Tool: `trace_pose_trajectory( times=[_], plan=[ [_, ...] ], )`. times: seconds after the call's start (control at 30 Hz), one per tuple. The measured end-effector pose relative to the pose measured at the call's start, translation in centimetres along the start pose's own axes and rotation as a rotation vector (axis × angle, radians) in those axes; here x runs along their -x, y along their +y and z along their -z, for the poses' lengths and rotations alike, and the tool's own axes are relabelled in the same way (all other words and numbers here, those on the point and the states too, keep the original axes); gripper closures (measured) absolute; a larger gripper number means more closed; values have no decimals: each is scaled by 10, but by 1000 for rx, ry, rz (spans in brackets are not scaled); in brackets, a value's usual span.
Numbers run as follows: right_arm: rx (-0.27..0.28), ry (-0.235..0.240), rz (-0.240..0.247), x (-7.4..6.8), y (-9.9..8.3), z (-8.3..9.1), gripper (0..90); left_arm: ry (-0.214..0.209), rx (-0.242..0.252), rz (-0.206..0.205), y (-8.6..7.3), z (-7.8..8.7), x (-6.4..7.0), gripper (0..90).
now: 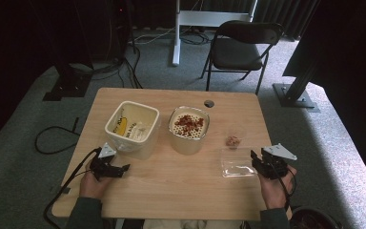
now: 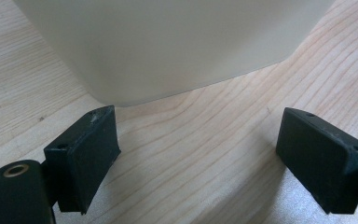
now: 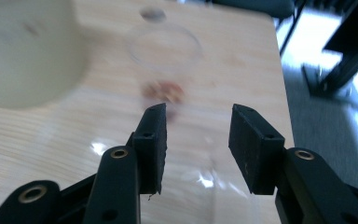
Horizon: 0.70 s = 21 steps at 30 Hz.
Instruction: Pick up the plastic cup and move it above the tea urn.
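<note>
A white square tub (image 1: 132,125) with packets inside stands left of centre on the wooden table (image 1: 171,188). Beside it is a round bowl (image 1: 188,129) of pale cereal topped with red bits. A small clear cup (image 1: 233,141) with reddish bits stands farther right, and a flat clear plastic bag (image 1: 237,164) lies in front of it. My left gripper (image 1: 121,168) is open just in front of the white tub (image 2: 177,42), its jaws (image 2: 198,121) wide apart and empty. My right gripper (image 1: 256,160) is open at the bag's right edge. Its jaws (image 3: 198,112) hover over the clear plastic (image 3: 214,182), towards the blurred cup (image 3: 164,91).
A round cable hole (image 1: 209,103) sits near the table's far edge. A black folding chair (image 1: 240,47) stands beyond the table, with cables (image 1: 52,138) on the carpet to the left. The table edge (image 3: 279,93) drops off close to the right of my right gripper.
</note>
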State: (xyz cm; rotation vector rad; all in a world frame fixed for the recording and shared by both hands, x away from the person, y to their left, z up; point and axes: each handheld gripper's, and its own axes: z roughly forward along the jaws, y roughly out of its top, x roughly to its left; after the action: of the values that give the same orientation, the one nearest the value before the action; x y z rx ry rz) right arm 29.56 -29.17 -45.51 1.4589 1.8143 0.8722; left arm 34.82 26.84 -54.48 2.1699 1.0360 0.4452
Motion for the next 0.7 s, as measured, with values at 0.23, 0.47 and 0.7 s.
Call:
trace_pose_trajectory(
  times=[0.23, 0.47, 0.7],
  plan=[
    [-96, -19, -53, 20, -20, -25, 565, 0, 0, 0, 0, 0, 0, 135],
    [-158, 4, -93, 33, -26, -41, 630, 0, 0, 0, 0, 0, 0, 135],
    [-184, 92, -86, 26, -31, -42, 845, 1, 0, 1, 0, 0, 0, 135]
  ],
)
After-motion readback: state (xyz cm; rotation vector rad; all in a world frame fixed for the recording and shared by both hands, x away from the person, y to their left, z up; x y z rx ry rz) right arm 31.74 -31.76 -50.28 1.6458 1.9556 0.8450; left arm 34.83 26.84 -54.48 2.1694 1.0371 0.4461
